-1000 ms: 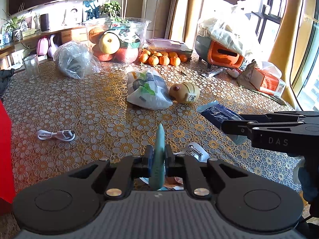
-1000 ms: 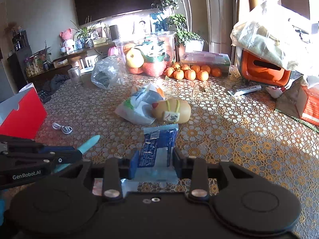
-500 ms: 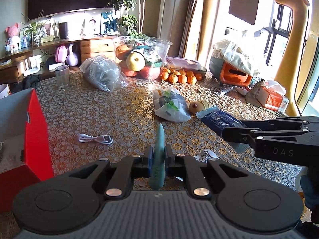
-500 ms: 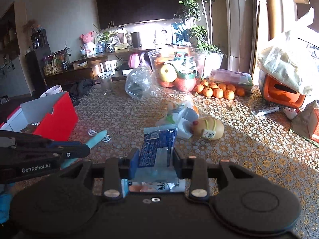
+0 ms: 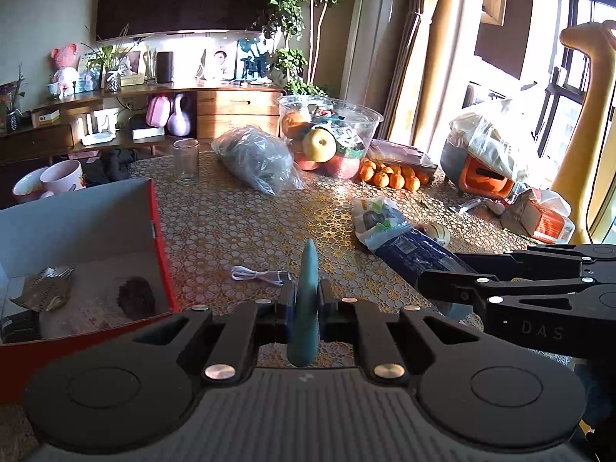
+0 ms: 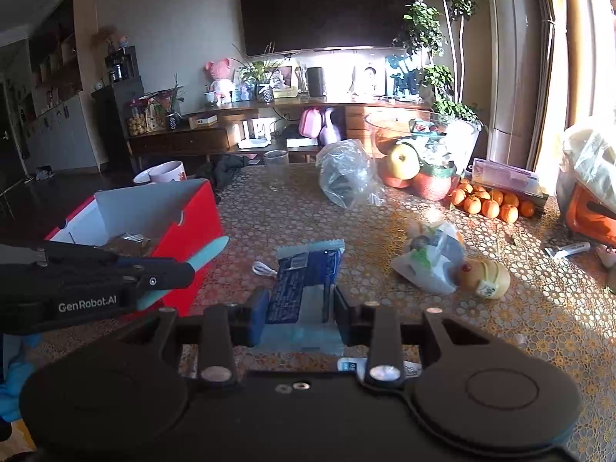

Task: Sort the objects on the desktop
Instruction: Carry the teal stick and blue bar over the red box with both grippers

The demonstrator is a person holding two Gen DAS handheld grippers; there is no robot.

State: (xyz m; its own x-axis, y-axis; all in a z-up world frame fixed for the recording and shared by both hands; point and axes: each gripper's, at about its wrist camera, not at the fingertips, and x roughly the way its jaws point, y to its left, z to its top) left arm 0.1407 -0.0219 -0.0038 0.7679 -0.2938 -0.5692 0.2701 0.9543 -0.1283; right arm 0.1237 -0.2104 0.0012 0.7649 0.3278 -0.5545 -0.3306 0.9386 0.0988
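Observation:
My left gripper (image 5: 306,308) is shut on a flat teal tool (image 5: 308,292) that sticks forward and up between the pads; it also shows in the right wrist view (image 6: 204,256). My right gripper (image 6: 300,310) is shut on a blue snack packet (image 6: 308,281), held above the table; the packet also shows in the left wrist view (image 5: 414,254). An open red box (image 5: 159,238) stands at the left with a few items inside; in the right wrist view the box (image 6: 192,223) lies just behind the left gripper.
On the gold lace tablecloth (image 5: 231,223) lie a white cable (image 5: 260,274), a plastic bag of snacks (image 6: 431,258), a small yellow bottle (image 6: 483,275), a glass (image 5: 186,161), a grey bag (image 5: 256,158), a fruit bowl (image 5: 327,134) and tangerines (image 5: 392,177).
Both grippers have lifted and swung left with their objects. The red box has come into view at the left and now lies close to the left gripper.

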